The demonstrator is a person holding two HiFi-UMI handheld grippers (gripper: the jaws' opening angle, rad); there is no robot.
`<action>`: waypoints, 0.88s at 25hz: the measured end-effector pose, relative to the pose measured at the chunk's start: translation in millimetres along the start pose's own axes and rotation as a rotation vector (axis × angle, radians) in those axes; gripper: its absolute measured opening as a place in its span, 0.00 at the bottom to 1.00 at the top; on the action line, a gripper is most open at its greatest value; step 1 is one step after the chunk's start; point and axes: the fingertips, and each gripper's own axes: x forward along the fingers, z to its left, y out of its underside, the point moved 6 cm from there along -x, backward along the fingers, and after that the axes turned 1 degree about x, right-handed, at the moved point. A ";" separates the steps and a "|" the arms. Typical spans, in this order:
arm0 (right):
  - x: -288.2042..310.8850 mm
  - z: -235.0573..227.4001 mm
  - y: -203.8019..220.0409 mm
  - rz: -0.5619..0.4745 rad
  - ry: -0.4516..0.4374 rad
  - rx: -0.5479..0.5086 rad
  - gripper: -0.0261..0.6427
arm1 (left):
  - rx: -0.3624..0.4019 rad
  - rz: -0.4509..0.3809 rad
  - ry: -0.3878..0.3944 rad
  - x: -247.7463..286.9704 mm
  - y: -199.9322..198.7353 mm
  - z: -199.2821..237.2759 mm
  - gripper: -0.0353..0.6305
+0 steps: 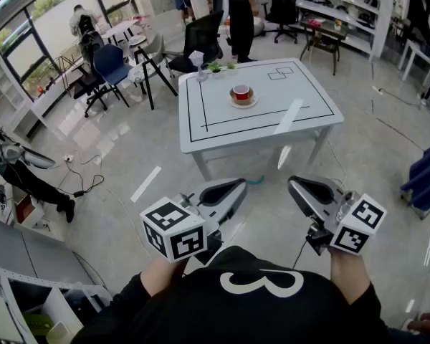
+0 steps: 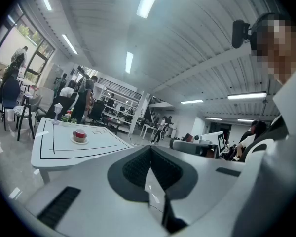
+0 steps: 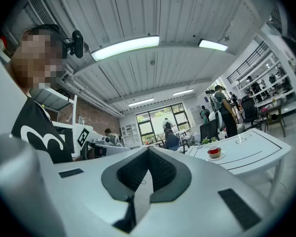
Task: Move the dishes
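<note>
Nearest, at 7 o'clock in the head view: left gripper (image 1: pixel 235 188), clenched on nothing, jaws pressed tip to tip. At 5 o'clock: right gripper (image 1: pixel 298 186), likewise clamped together and empty. Both held out from a black-sleeved torso. Beyond, across glossy grey floor (image 1: pixel 129 142), toward 12 o'clock: white table (image 1: pixel 294 106) marked with black lines, well apart from both grippers. On its far half: red cup (image 1: pixel 241 91) seated on a saucer (image 1: pixel 243 103). At the table's 11 o'clock corner: small potted plant (image 1: pixel 216 67). Farther off, at 10 o'clock: blue chair (image 1: pixel 113 63). At 12 o'clock: standing person (image 1: pixel 238 13) in dark clothes.
</note>
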 end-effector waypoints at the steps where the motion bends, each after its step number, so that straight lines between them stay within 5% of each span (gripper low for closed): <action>1: 0.7 0.2 -0.1 0.003 0.000 -0.005 0.05 | -0.001 0.001 -0.002 -0.4 -0.2 0.8 0.06; 12: 1.5 -6.1 -7.9 0.008 0.089 -0.031 0.06 | 0.005 0.001 -0.005 -4.4 -7.7 7.8 0.06; 15: 0.4 -8.9 -7.8 0.011 0.097 -0.054 0.29 | 0.012 0.006 -0.005 -4.3 -8.2 9.2 0.06; 22: 3.0 -13.2 -1.4 0.054 0.131 -0.089 0.53 | 0.011 0.018 -0.005 -7.6 -6.6 11.1 0.06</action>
